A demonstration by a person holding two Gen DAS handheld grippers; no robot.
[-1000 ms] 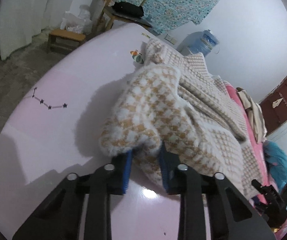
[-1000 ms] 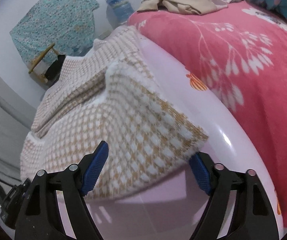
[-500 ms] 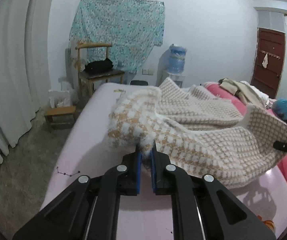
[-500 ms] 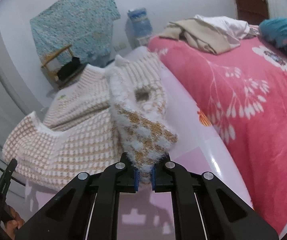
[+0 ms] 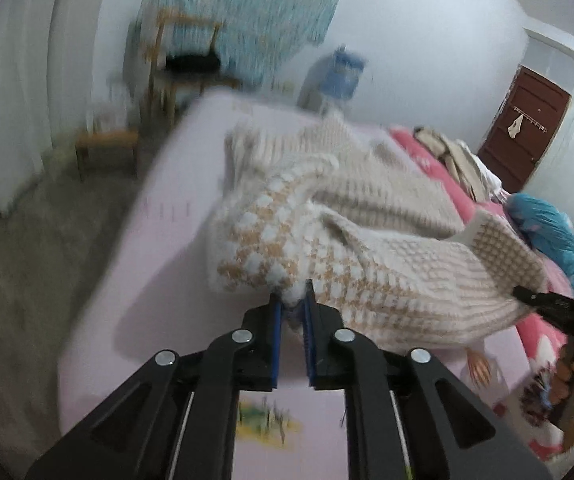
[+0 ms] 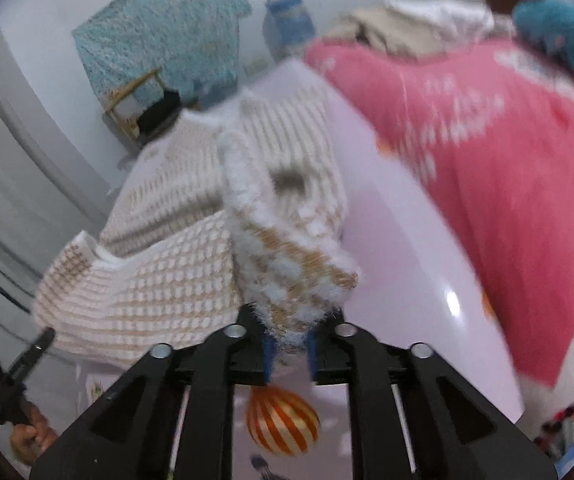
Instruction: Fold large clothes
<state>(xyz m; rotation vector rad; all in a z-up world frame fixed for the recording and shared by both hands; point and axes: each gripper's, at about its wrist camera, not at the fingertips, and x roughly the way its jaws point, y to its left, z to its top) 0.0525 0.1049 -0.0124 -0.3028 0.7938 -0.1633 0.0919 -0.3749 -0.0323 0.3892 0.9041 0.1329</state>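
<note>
A large cream and tan knitted sweater (image 5: pixel 367 248) lies bunched on the pale pink bed sheet (image 5: pixel 159 260). My left gripper (image 5: pixel 291 300) pinches a fluffy edge of it, lifted off the sheet; its jaws are opening slightly with the knit still between the blue pads. In the right wrist view the sweater (image 6: pixel 159 280) hangs from my right gripper (image 6: pixel 290 344), whose jaws are also opening a little around a fuzzy corner. The right gripper (image 5: pixel 547 304) shows at the far end of the garment, and the left gripper (image 6: pixel 27 356) at lower left.
A pink floral blanket (image 6: pixel 507 160) covers the bed's right side, with a pile of clothes (image 6: pixel 407 28) and a teal item (image 6: pixel 559 40) on it. Beyond the bed are a wooden chair (image 5: pixel 183 40), a low stool (image 5: pixel 107 144), a water dispenser (image 5: pixel 343 72) and a brown door (image 5: pixel 527 120).
The right gripper closed from wide open onto the sweater's corner. Both grippers then rose and moved with the sweater's edge, lifting it off the sheet. The current views are motion-blurred.
</note>
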